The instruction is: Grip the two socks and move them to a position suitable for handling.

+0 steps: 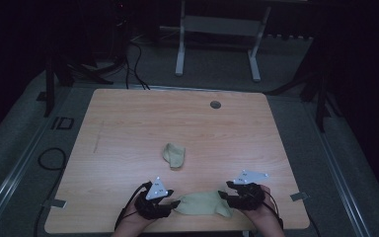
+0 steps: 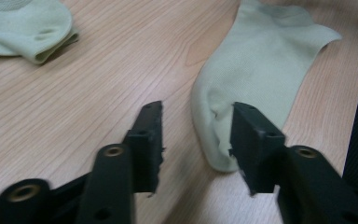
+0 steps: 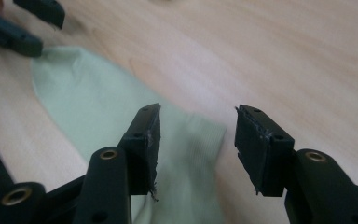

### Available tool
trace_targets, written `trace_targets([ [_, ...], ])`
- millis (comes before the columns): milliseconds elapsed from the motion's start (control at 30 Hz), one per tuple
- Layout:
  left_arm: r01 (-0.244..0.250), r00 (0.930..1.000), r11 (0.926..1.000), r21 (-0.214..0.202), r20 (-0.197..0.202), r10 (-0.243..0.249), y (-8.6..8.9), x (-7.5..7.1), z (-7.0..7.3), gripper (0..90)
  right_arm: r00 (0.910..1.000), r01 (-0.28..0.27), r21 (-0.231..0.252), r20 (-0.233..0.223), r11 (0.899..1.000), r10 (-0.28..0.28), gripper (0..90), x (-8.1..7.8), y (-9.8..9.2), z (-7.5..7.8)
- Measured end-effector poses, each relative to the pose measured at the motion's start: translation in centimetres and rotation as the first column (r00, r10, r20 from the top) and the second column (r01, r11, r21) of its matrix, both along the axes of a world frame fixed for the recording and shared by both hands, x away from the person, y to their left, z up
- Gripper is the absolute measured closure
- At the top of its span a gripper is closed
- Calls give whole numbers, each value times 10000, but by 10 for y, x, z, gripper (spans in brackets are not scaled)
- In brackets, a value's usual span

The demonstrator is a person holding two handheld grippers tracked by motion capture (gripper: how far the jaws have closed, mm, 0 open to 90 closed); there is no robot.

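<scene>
A pale green sock (image 1: 202,203) lies flat near the table's front edge, stretched between my two grippers. My left gripper (image 1: 175,203) is at its left end. In the left gripper view the sock (image 2: 261,60) has its toe between the jaws of that gripper (image 2: 198,109), which stand apart and do not press on it. My right gripper (image 1: 223,195) is at the sock's right end. Its jaws (image 3: 198,109) stand open over the ribbed cuff of the sock (image 3: 88,102). A second, bunched green sock (image 1: 174,155) (image 2: 28,28) rests mid-table.
The wooden table (image 1: 128,123) has a grey grommet hole (image 1: 215,104) near its far edge. A white frame stand (image 1: 217,29) and cables (image 1: 133,64) are on the floor beyond it. The left gripper's jaws (image 3: 23,23) show at the top left of the right gripper view.
</scene>
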State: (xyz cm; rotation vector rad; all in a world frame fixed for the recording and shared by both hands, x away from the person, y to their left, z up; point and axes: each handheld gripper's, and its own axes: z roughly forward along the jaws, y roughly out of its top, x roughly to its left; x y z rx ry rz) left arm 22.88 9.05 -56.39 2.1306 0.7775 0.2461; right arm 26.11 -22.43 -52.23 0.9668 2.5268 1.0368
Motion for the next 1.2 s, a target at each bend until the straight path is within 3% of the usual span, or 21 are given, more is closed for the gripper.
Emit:
trace_targets([
  [233, -220, 9998, 9997, -145, 1, 220, 13, -1, 1, 509, 9991, -370, -86, 185, 9993, 371, 521, 21, 27, 12],
  [500, -458, 9990, 9987, -217, 4, 458, 24, 0, 0, 464, 9955, -944, 68, -5, 9955, 944, 511, 48, 63, 21],
  [700, -528, 9986, 9982, -269, -64, 527, 27, -1, -2, 440, 9937, -1105, -163, 159, 9937, 1108, 510, 65, 88, 23],
  [833, -547, 9985, 9980, -318, -14, 547, 29, -2, -1, 440, 9930, -1155, -402, 191, 9925, 1163, 511, 84, 114, 25],
  [1200, -474, 9989, 9985, -275, 7, 474, 29, -2, -1, 441, 9950, -998, -1058, -59, 9894, 997, 507, 117, 158, 11],
])
